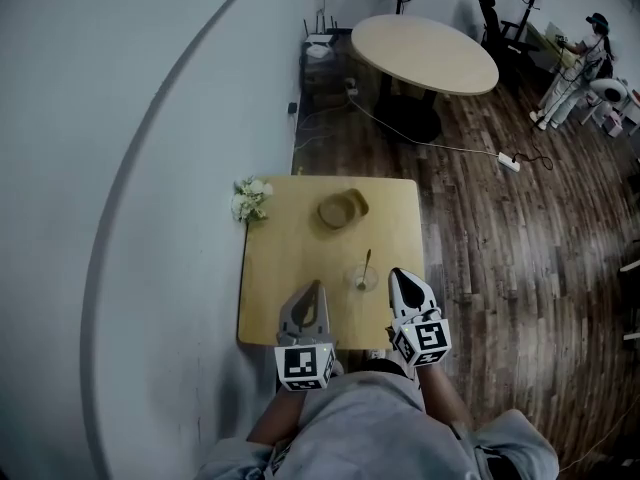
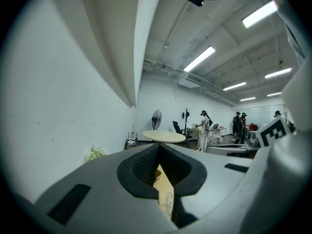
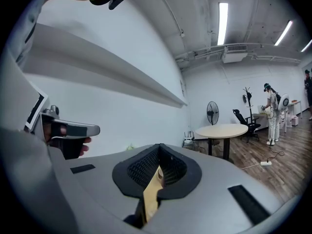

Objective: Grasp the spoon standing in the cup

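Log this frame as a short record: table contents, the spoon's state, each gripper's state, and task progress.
table: small, wooden, square
cup: clear, near the front right
spoon: standing in the cup, untouched
bowl: wooden, toward the far side
flowers: at the far left corner
left gripper: fingers together, empty, over the front edge
right gripper: fingers together, empty, right of the cup
progress: grasp not yet made

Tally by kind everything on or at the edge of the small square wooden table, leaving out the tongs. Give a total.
bowl: 1
cup: 1
spoon, standing in the cup: 1
flower bunch, at the table's left edge: 1
Total: 4
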`<state>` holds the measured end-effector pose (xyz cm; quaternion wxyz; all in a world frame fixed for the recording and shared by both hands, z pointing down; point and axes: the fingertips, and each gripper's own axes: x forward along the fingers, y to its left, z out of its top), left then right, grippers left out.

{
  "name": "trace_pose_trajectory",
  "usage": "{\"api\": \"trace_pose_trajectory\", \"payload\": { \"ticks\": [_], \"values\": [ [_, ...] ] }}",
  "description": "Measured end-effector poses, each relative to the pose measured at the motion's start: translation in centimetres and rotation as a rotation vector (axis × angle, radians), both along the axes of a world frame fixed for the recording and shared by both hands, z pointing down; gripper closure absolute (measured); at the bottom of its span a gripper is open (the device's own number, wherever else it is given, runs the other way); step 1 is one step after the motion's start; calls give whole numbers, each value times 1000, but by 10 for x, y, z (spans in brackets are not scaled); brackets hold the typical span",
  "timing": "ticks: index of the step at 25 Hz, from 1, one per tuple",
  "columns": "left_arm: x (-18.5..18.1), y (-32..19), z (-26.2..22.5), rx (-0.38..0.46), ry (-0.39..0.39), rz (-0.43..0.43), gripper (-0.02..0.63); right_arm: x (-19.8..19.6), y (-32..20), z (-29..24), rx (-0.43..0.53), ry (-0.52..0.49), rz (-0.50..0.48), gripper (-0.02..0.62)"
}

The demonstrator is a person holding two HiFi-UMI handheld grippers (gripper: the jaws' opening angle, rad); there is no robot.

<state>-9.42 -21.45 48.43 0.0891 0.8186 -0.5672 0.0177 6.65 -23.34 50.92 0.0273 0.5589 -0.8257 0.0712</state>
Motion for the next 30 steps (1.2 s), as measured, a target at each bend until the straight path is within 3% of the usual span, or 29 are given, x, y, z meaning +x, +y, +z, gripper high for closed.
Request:
{"api": "trace_pose_trajectory", "payload": {
  "ticks": [7,11,21,30],
  "values": [
    [13,-18,-4,2,2,-57,604,3,-24,35,-29,42,-123,594],
    [18,-24,-4,-5,-2,-80,604,2,-37,61,-80,58,-187,503],
    [12,-31,4,-38,-21,-153,604,-7,-61,113,-188,112,-308,474],
    [14,-40,7,-54,-29,-183,604,-8,-71,153,-275,128,-355,465]
  ]
}}
